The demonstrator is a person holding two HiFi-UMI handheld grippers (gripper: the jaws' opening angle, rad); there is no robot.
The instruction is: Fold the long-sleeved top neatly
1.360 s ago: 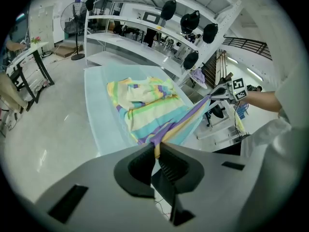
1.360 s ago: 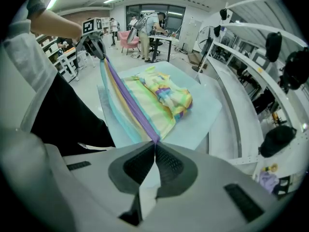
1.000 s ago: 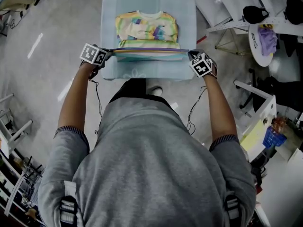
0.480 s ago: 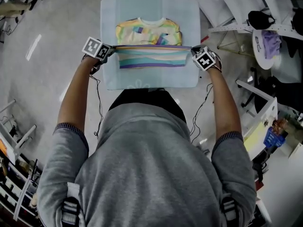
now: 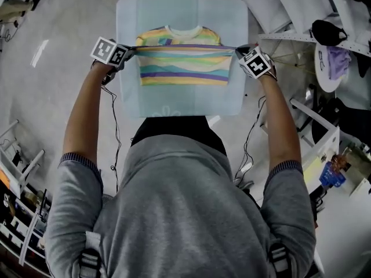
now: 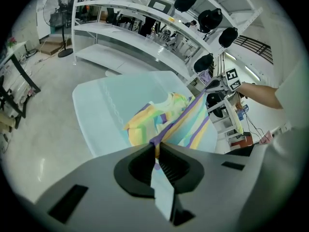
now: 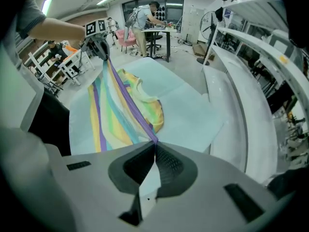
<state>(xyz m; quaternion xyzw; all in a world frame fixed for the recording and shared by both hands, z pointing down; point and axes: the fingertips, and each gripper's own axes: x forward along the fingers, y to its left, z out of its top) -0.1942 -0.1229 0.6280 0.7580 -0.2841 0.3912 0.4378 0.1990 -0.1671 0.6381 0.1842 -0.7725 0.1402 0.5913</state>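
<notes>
We're mid-fold: left tongs [image 5: 131,50] and right tongs [image 5: 236,50] each clamp a hem corner of the pastel-striped long-sleeved top [image 5: 182,68], hem taut near its collar over the pale-blue covered worktop [image 5: 130,16]; sleeves look tucked, so lay-down and release remain.

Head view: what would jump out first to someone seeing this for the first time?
The pastel-striped top on the pale blue table, straight ahead of the person, draws the eye first. One edge of it is stretched taut in a line between the left gripper and the right gripper, each shut on a corner, at the table's left and right sides.
</notes>
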